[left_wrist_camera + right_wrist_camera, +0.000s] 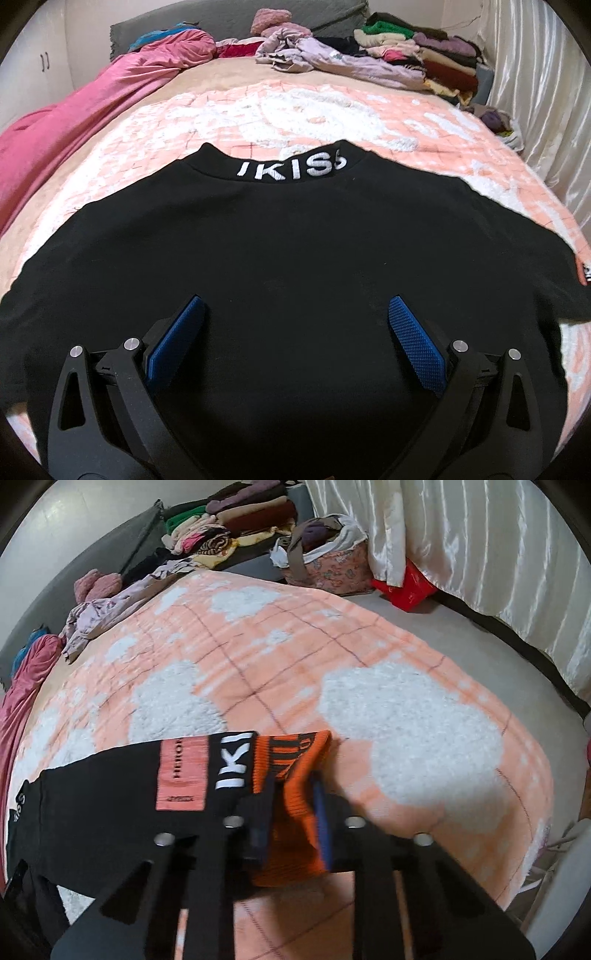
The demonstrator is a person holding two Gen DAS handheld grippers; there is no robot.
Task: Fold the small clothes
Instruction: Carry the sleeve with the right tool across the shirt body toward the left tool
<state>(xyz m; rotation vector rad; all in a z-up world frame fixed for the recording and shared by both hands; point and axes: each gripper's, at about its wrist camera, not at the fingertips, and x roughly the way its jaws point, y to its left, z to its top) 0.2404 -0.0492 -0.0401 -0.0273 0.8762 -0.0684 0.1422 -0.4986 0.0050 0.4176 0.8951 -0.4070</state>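
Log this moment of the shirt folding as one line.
stage: first grasp | left tool: open above black shirt | right tool: shut on orange cuff | surface: peach blanket

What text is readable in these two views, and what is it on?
"IKIS", then a partly hidden letter: white, on the collar of the black top.
"IKI": white, on the black sleeve band.
"HERO", cut off: on the salmon sleeve patch; smaller print below is too blurred.
Black marks on the orange cuff: unreadable.

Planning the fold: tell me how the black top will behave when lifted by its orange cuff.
The black top lies flat and limp, so it will probably drape and trail. The ribbed orange cuff, pinched in the right gripper, likely stretches but grips well.
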